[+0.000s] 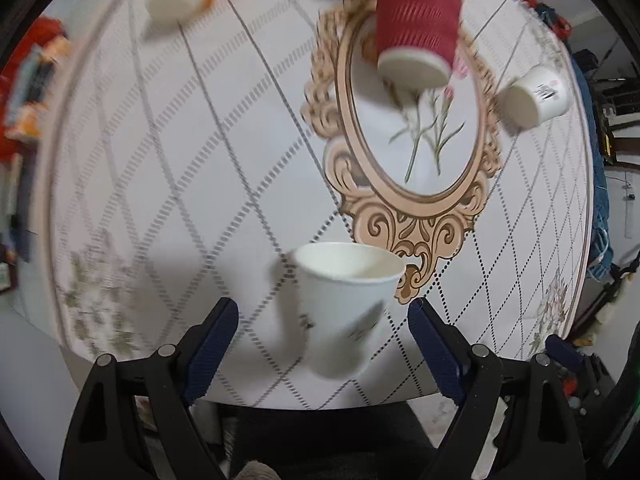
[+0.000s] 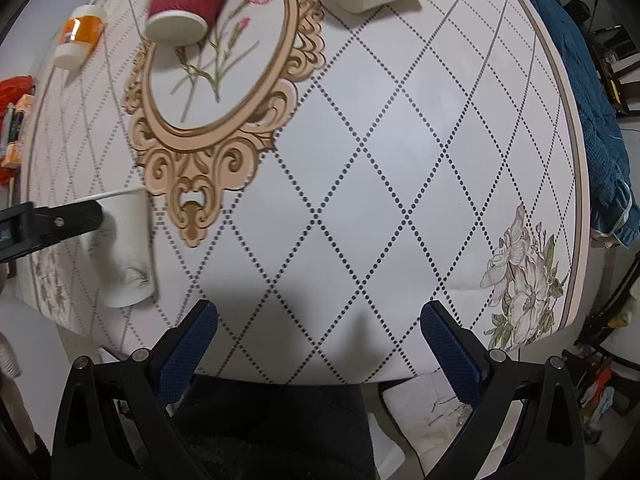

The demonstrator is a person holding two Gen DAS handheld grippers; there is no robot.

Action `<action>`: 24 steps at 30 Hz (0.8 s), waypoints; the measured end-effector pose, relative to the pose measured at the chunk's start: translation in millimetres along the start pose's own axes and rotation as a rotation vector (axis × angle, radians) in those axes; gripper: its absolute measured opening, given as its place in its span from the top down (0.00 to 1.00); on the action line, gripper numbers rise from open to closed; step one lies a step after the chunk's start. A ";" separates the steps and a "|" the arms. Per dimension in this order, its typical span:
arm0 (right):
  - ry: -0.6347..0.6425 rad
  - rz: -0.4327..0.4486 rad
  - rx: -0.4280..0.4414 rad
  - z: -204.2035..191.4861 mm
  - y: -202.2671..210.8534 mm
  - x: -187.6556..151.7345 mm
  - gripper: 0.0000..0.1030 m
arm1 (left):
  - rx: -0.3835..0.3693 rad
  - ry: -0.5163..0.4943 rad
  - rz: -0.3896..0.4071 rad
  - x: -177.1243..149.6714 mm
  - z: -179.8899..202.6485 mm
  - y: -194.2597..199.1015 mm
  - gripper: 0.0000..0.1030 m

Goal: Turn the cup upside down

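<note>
1. Round and white, the table (image 2: pixel 400 140) carries a dotted diamond grid, an ornate tan oval frame print (image 2: pixel 216 80) with pink carnations, and a pale flower print (image 2: pixel 520 276) near its rim at 4 o'clock of the right wrist view.
2. At 6 o'clock in the left wrist view, a white paper cup (image 1: pixel 346 304) stands upright, mouth up, close to the table's near edge.
3. That cup sits between the left gripper (image 1: pixel 322 332) fingers, whose blue pads (image 1: pixel 214 350) are spread wide on either side of it without touching it; the gripper holds nothing.
4. From the right wrist view the same cup appears at 9 o'clock, with one black finger of the left gripper across its upper wall.
5. Right gripper (image 2: pixel 320 340) hovers over bare tabletop near the front edge, jaws wide apart and empty.
6. A red ribbed paper cup (image 1: pixel 416 28) stands inverted on the oval frame print at 1 o'clock in the left wrist view.
7. Another white cup (image 1: pixel 534 96) with a barcode label is at 2 o'clock, also base up.
8. An orange-banded white cup (image 2: pixel 80 34) sits at 10 o'clock in the right wrist view, well apart from the others.
9. Blue fabric (image 2: pixel 588 92) drapes beyond the table's right edge.
</note>
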State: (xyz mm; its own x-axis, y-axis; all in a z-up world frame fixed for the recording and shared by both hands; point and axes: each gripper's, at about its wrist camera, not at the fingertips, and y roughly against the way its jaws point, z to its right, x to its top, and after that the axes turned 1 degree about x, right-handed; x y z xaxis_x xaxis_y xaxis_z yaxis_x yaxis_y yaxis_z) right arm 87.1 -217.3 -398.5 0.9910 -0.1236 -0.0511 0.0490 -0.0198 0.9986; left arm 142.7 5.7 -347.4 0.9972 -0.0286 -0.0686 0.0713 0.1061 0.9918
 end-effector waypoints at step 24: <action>0.048 0.184 0.110 -97.0 108.0 -55.6 0.00 | 0.092 0.048 0.196 -88.2 -84.5 82.6 0.16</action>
State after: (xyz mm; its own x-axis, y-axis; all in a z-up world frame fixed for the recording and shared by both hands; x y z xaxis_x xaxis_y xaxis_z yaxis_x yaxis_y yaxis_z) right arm 49.4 -116.3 -286.6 0.9869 -0.0874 0.1358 -0.1449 -0.1093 0.9834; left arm 62.4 100.9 -268.5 0.9919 0.0308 0.1232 -0.1237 0.0141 0.9922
